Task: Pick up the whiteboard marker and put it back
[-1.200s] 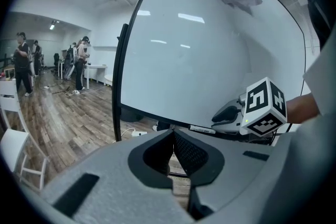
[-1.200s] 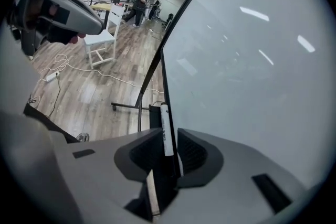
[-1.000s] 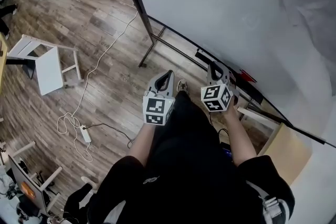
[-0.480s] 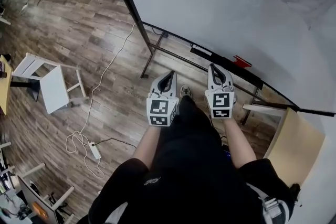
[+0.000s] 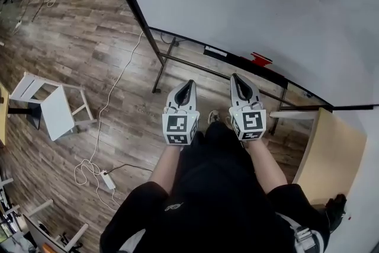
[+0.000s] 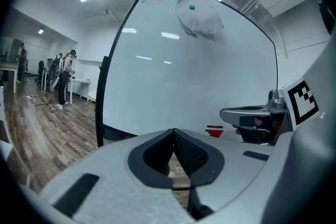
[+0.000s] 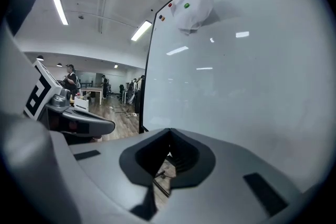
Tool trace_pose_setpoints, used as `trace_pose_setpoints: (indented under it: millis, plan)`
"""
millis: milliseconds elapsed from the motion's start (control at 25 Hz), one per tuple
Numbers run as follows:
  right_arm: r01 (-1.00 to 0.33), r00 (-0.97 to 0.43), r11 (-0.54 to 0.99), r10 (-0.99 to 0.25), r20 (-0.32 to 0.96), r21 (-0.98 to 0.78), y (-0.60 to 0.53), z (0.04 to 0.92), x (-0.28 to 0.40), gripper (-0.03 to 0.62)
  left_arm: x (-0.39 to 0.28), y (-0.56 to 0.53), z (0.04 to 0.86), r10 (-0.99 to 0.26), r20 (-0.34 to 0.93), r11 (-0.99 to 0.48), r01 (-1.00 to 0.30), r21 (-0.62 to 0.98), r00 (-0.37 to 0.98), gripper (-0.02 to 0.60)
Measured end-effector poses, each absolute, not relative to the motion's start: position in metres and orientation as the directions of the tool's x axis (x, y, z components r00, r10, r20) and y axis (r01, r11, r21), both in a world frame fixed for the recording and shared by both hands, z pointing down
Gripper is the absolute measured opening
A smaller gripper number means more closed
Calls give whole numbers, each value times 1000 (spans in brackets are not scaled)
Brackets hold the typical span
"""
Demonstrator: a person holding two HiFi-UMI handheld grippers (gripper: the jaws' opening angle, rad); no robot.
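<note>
Left gripper [image 5: 188, 85]: jaws together, empty | right gripper [image 5: 237, 77]: jaws together, empty | whiteboard [image 5: 249, 3]: 12 o'clock

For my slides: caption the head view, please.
Both shut and empty, the left gripper and right gripper face a whiteboard above a wood floor.

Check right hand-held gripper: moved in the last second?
Yes. The right hand-held gripper has drawn back toward the person: its tip overlapped the whiteboard tray before and now sits short of it.
</note>
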State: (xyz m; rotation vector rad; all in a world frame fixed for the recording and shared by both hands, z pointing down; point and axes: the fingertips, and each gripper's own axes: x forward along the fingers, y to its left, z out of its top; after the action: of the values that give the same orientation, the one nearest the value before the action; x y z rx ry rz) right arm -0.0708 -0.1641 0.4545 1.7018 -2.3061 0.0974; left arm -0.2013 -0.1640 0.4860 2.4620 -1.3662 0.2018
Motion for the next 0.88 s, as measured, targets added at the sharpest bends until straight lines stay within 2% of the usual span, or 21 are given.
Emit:
trace_pose_setpoints:
  millis: [320,600,880]
  plan:
    - [-955,-281,290,-952,119,66,-148,406,-34,2,-170,-158,449,-828,192,-494,-847,195,527,6]
    - [-961,-252,260,-963,93,98,-118,380,36,2,-119,-150,406,-844,132,-499,-850,169,521,6]
    - [-959,-259,266,-963,78,98,-105,372,66,2,-70,-132,389,-830,106,-532,-834,148,548,5]
